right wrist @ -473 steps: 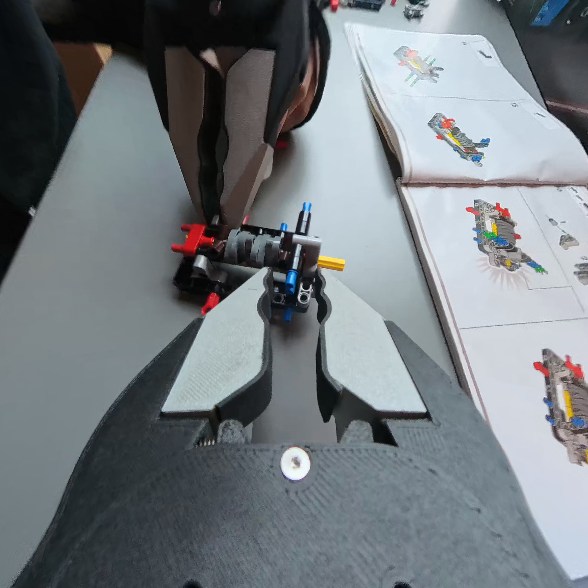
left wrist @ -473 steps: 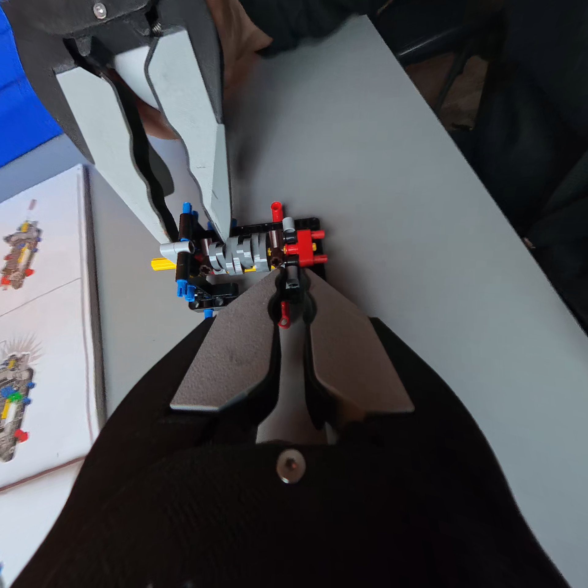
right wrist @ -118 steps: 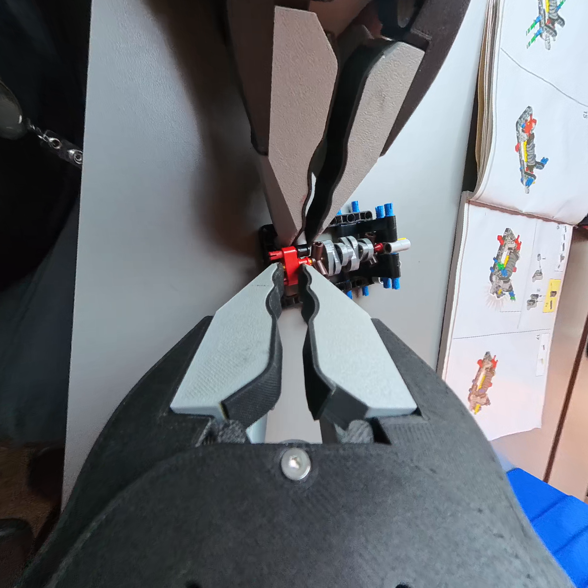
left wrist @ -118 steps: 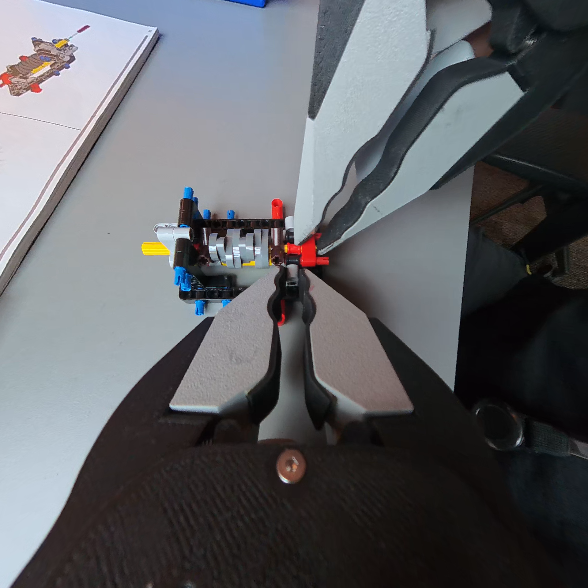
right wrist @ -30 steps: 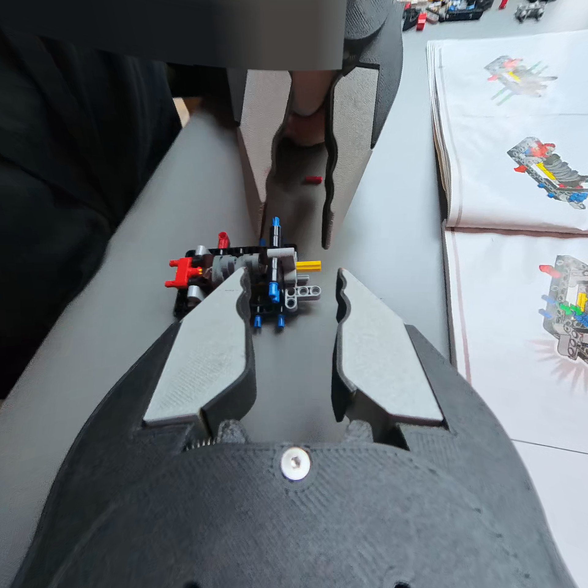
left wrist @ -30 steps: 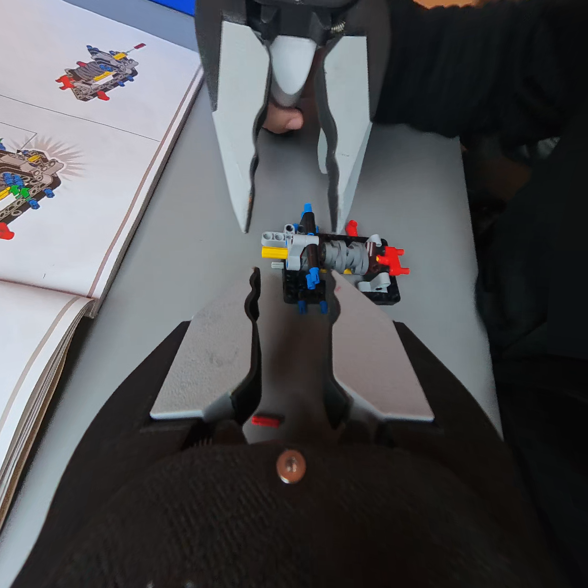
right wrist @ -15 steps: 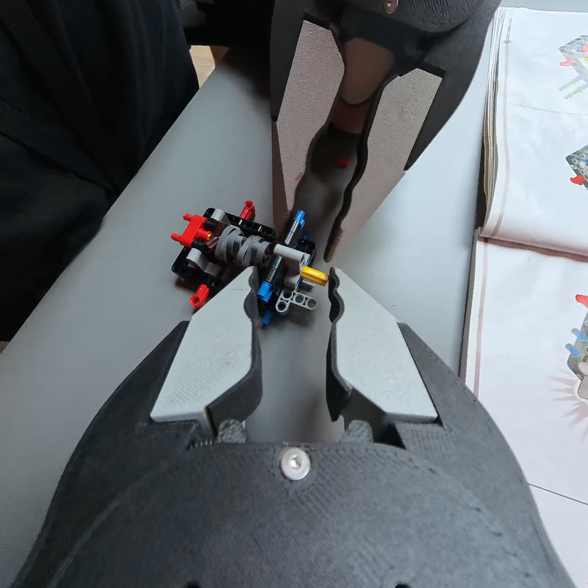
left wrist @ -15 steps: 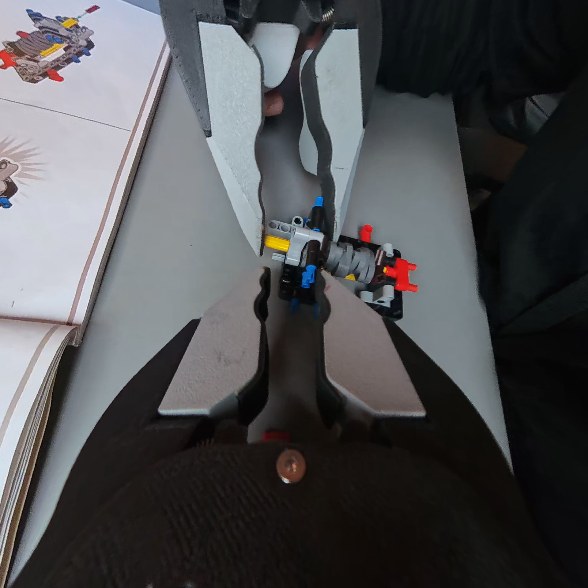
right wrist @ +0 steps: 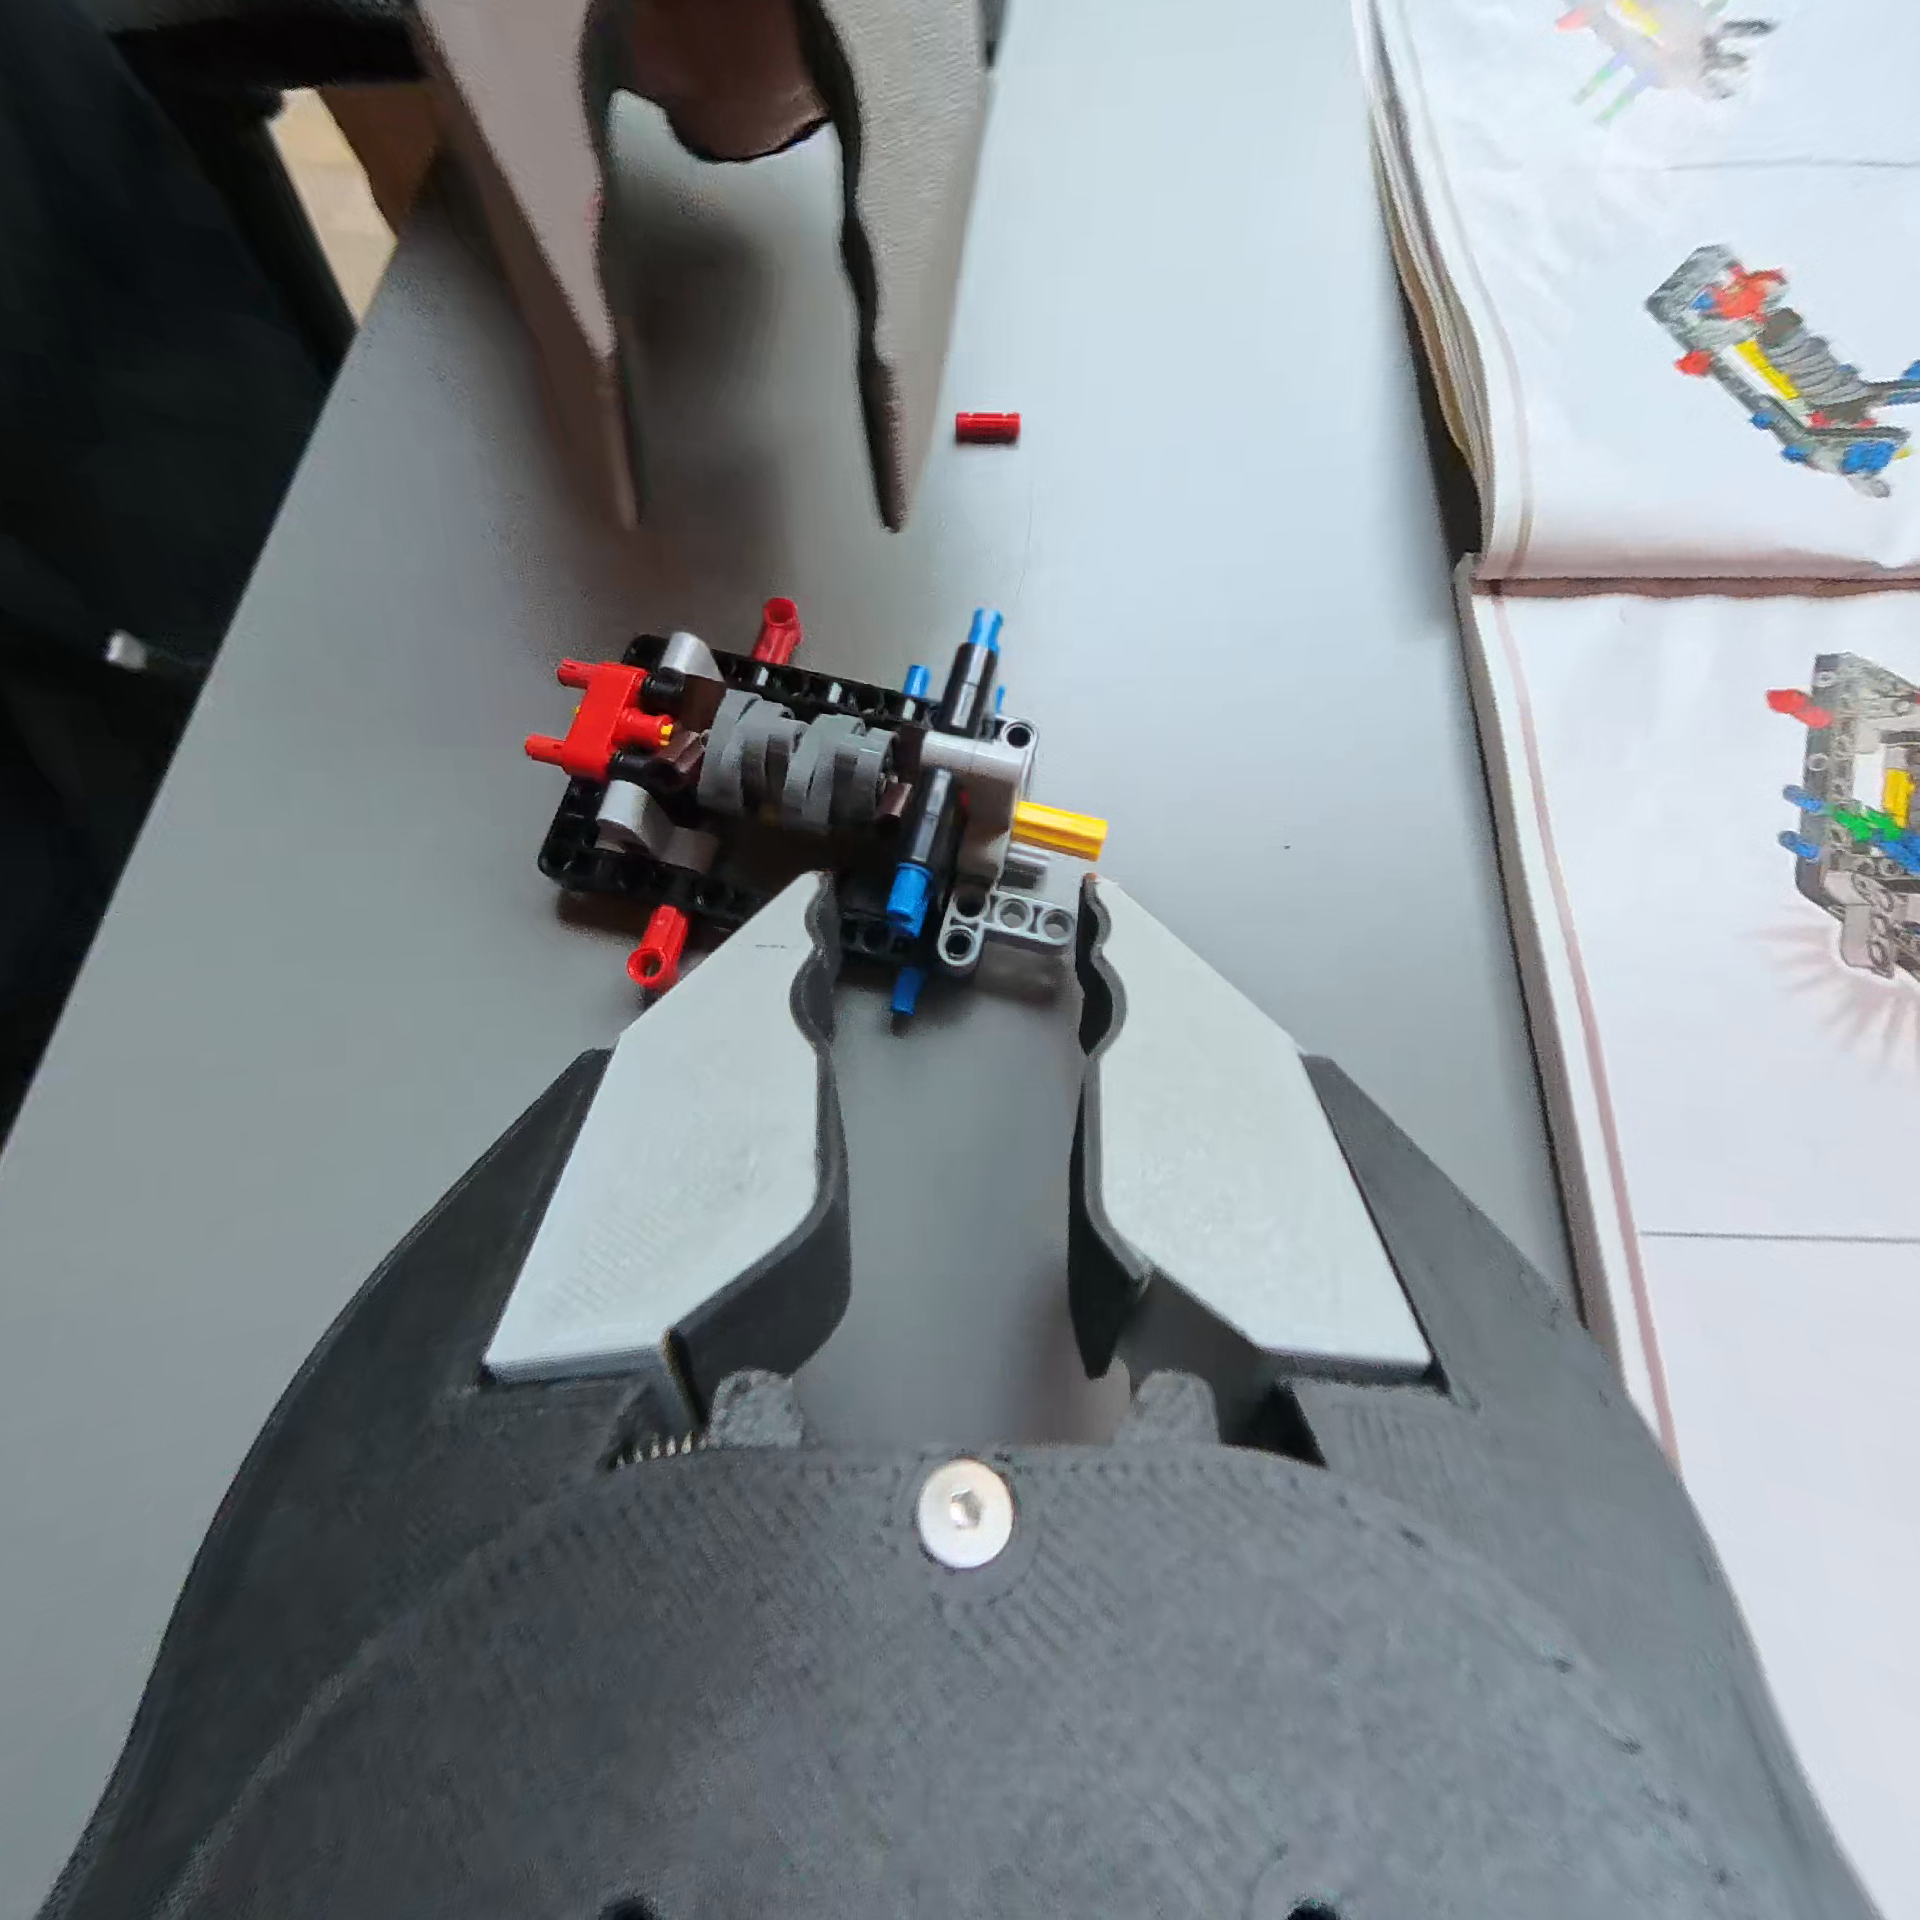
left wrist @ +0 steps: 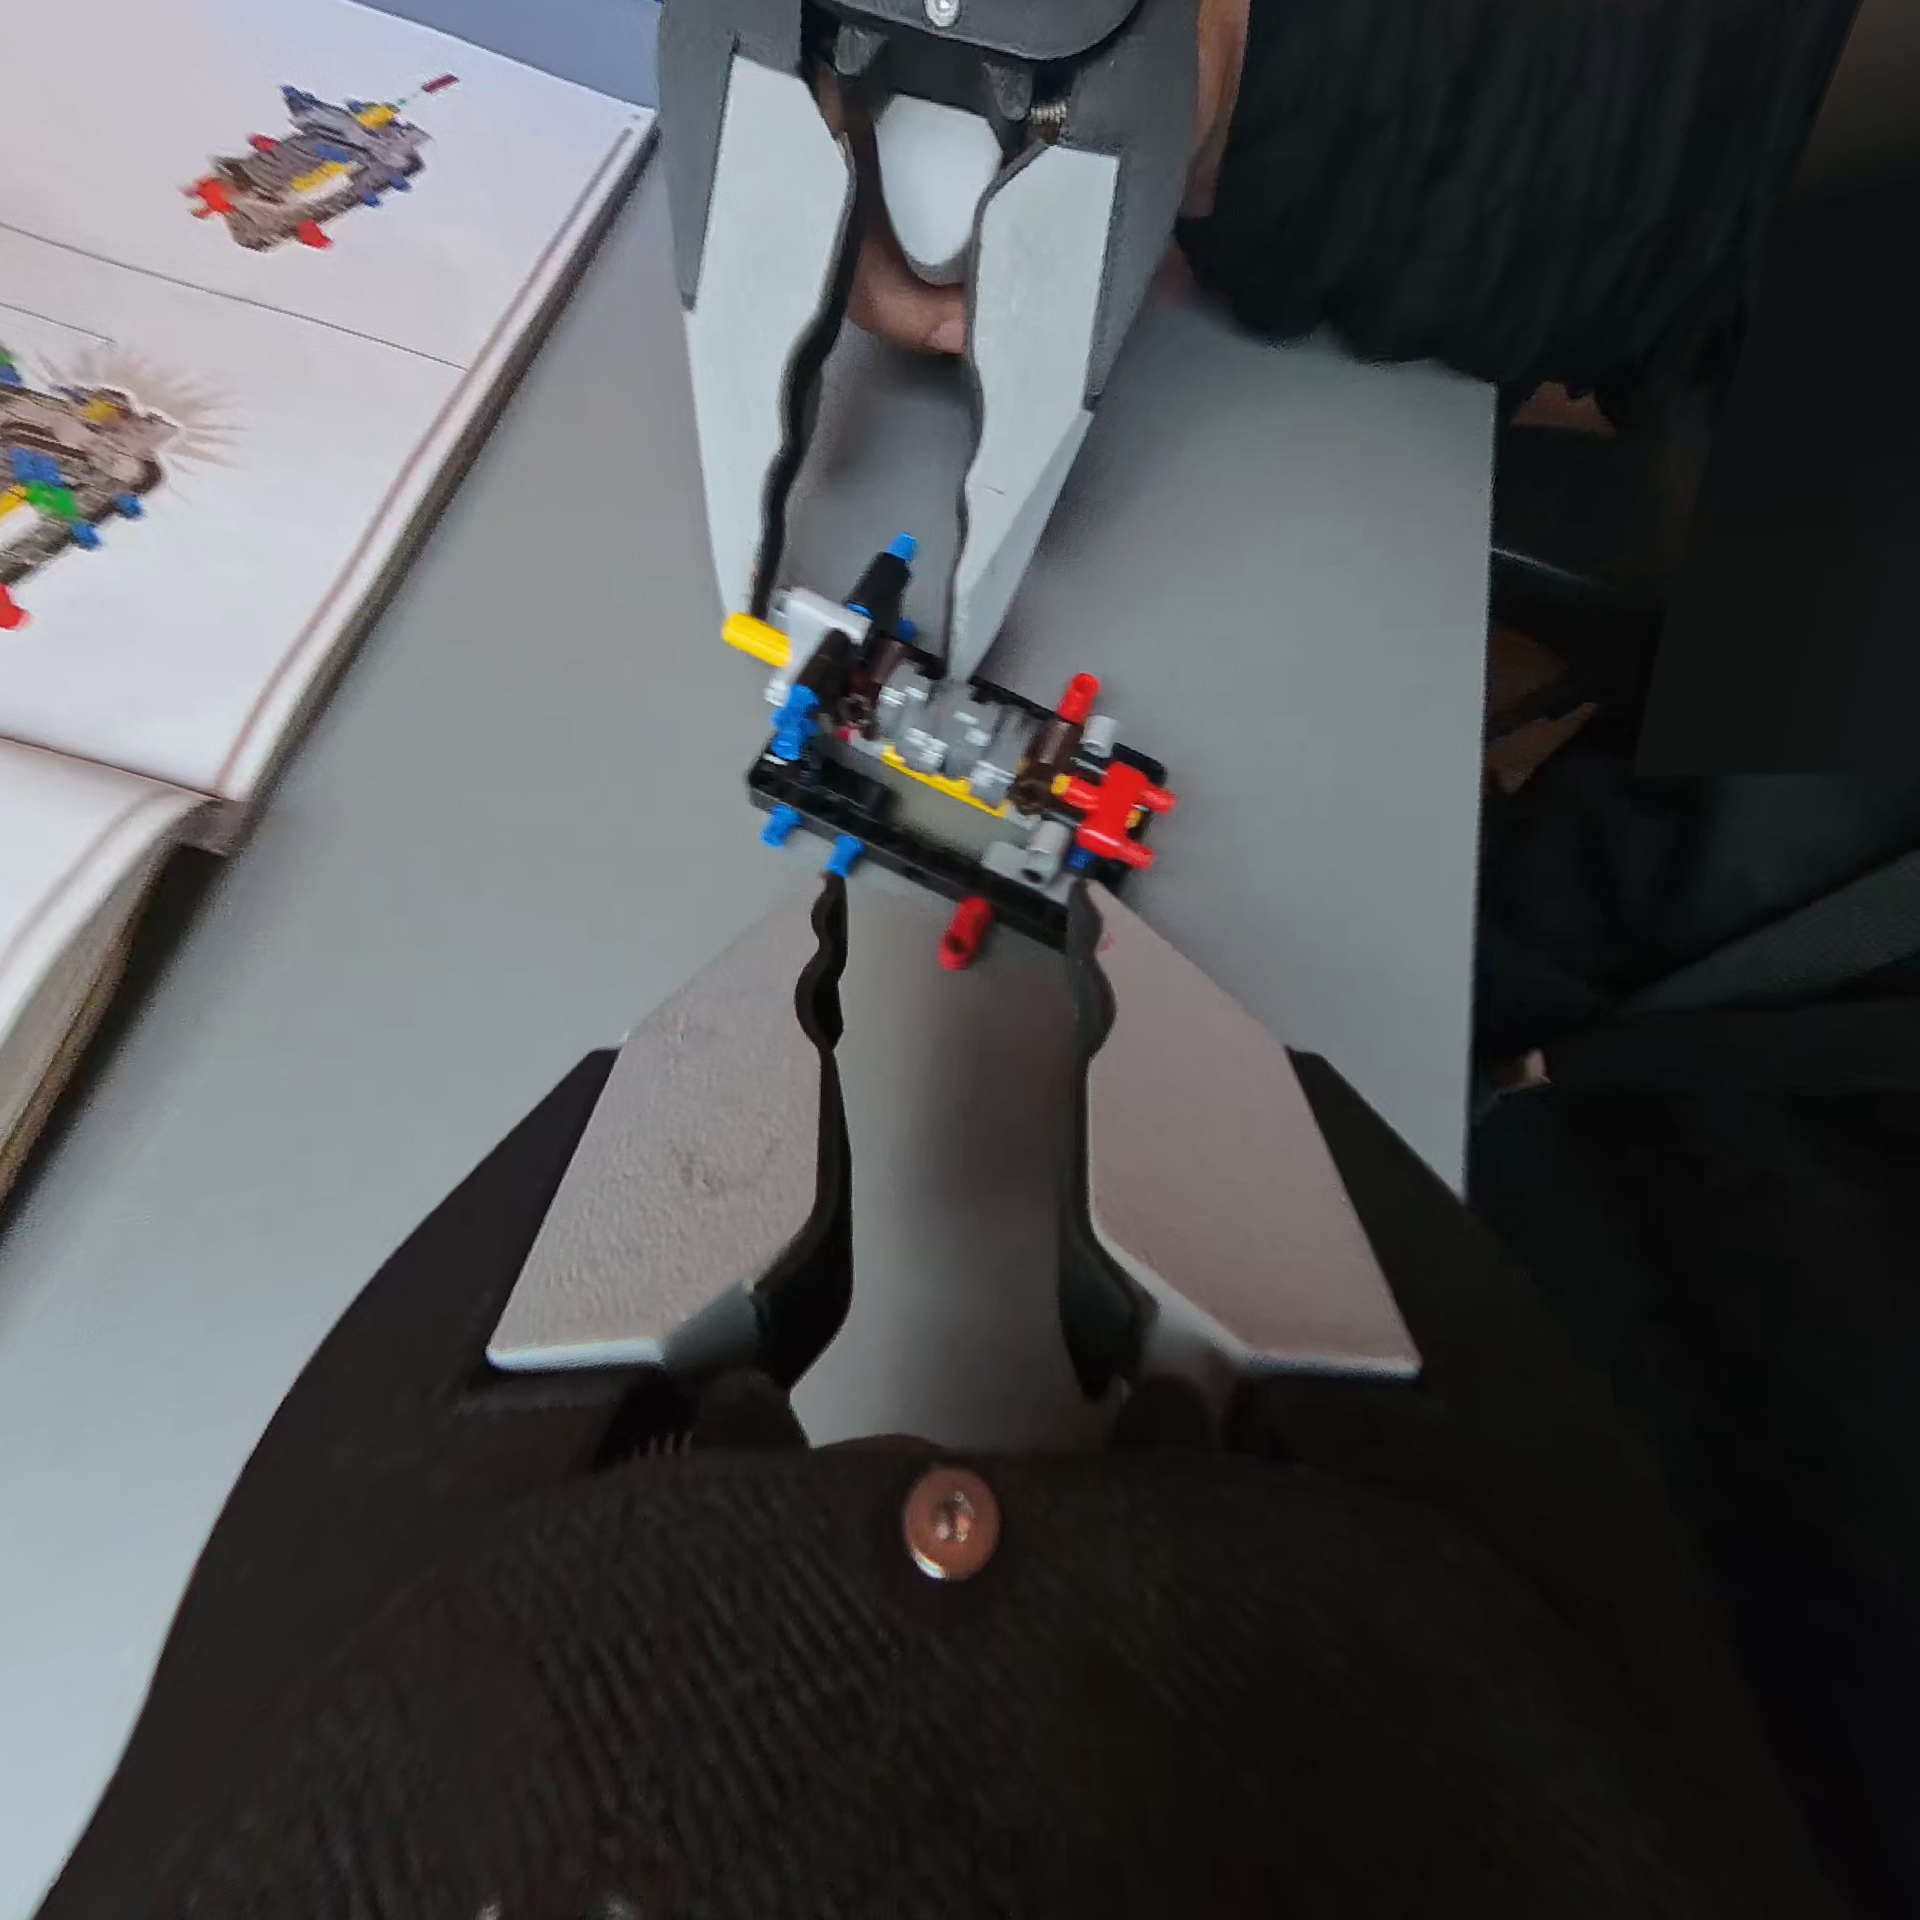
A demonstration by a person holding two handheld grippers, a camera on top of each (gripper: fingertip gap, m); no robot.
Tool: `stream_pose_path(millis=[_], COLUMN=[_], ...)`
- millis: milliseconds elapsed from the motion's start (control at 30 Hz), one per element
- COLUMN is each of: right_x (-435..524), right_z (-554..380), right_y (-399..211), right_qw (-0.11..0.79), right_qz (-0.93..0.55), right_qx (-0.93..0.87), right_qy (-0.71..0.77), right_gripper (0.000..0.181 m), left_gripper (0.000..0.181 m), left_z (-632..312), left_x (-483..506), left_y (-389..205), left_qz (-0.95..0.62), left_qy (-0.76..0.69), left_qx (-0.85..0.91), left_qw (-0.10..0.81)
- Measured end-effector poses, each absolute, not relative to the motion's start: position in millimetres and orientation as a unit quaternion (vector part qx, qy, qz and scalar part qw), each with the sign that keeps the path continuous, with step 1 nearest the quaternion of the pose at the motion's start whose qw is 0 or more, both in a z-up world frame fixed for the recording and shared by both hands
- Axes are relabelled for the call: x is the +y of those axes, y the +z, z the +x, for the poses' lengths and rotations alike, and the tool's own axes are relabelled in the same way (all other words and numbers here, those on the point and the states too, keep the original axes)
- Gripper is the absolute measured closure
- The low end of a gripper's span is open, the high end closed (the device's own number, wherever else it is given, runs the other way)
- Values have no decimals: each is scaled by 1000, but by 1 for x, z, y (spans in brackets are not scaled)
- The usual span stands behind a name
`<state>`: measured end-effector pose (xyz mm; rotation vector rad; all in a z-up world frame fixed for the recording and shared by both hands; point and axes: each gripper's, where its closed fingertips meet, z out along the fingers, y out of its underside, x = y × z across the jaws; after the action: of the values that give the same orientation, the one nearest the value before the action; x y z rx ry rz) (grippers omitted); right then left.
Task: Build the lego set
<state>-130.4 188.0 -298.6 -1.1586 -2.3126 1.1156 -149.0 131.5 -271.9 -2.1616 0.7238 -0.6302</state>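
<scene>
The lego assembly point(left wrist: 956, 769) is a black frame with grey gears, a red connector at one end and a yellow axle at the other. It lies on the grey table point(left wrist: 520, 831). My left gripper point(left wrist: 956, 914) is open and empty, its tips just short of the frame's long side. My right gripper point(left wrist: 857, 634) is open opposite it, its fingers either side of the yellow-axle end. In the right wrist view the assembly point(right wrist: 810, 779) lies ahead of my open right gripper point(right wrist: 951, 904), and a grey angled beam point(right wrist: 1003, 925) sits between the tips. The left gripper point(right wrist: 758, 514) stands clear beyond.
An open instruction booklet point(left wrist: 260, 364) lies beside the assembly, and it also shows in the right wrist view point(right wrist: 1714, 727). A loose red pin point(right wrist: 987, 427) lies on the table near the left gripper. The table edge point(left wrist: 1475, 727) runs close behind the red connector end. My left gripper is the nearer one to the loose red pin point(right wrist: 987, 427): about 6 cm, against 12 cm.
My left gripper has opened wider and pulled back from the blue-pin end to the frame's long side. The assembly has turned on the table. The right gripper stays open at the yellow-axle end.
</scene>
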Motion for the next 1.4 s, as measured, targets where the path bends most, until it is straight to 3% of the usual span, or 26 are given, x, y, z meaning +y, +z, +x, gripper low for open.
stream_pose_path(millis=[200,333,400,567,867,1067,1400], right_x=[180,177,175,172,232,248,259], right_z=[-117,-106,-100,-79,-79,-77,-82], right_y=[-298,-295,-295,-297,-280,-194,-214], right_qw=[176,177,185,199,296,410,363], right_qz=[-420,-438,-439,-431,-518,-484,-529], right_qx=[-802,-786,-786,-794,-721,-576,-561], right_qy=[386,398,393,380,352,516,523], right_gripper=[137,134,134,135,143,143,143], left_gripper=[138,138,148,143,145,152,156], left_z=[-127,-148,-170,-207,-224,-241,-218], left_x=[122,132,139,128,97,101,125], left_y=[-288,-295,-294,-289,-277,-261,-300], left_qz=[-871,-890,-898,-908,-917,-916,-940], left_qy=[-205,-99,-56,-9,-39,-139,-149], left_qx=[251,231,201,187,165,76,90], left_qw=[369,380,386,374,361,368,293])
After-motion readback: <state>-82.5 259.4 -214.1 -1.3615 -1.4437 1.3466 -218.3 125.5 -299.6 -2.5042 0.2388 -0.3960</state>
